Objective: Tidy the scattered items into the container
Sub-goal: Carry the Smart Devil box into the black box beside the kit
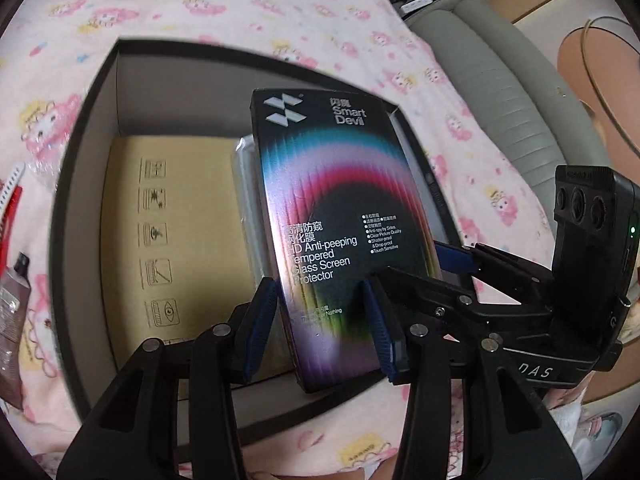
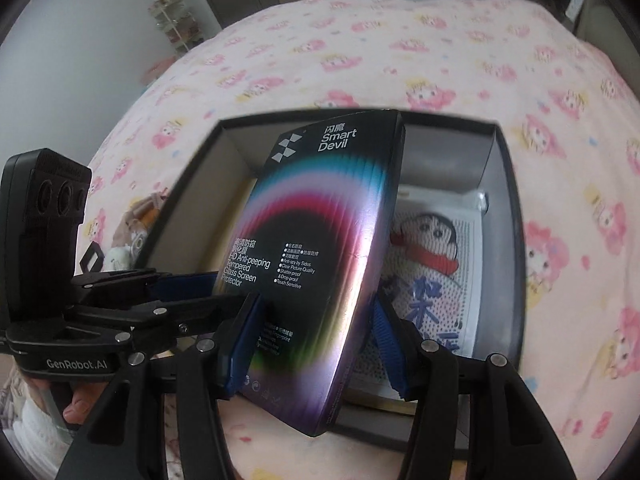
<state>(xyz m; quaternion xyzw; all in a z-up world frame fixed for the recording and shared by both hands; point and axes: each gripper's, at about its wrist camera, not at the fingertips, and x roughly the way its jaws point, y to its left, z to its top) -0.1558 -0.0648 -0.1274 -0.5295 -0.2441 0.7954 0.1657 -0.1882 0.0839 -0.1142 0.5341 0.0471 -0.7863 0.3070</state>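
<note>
Both tools hold the same screen protector box (image 1: 340,236), one on each long side near its lower end. The left tool (image 1: 320,328) has its blue pads pressed on the box's edges, and the right tool (image 2: 308,344) clamps it likewise, coming in from about 3 o'clock in the left wrist view. The box hangs tilted over the open dark storage box (image 1: 92,128) on the bed (image 1: 200,12), its long axis running from 6 toward 12 o'clock, top end leaning over the far wall. By my reading, lowering it flat is what remains, and neither hand is nearer.

Inside lie a tan cardboard sleeve (image 1: 176,240) at 9 o'clock and a cartoon bead picture (image 2: 436,264) at 3 o'clock. The held box hides the container's middle; a tube (image 1: 16,312) at the left edge is cut off, and motion blur softens the rims.
</note>
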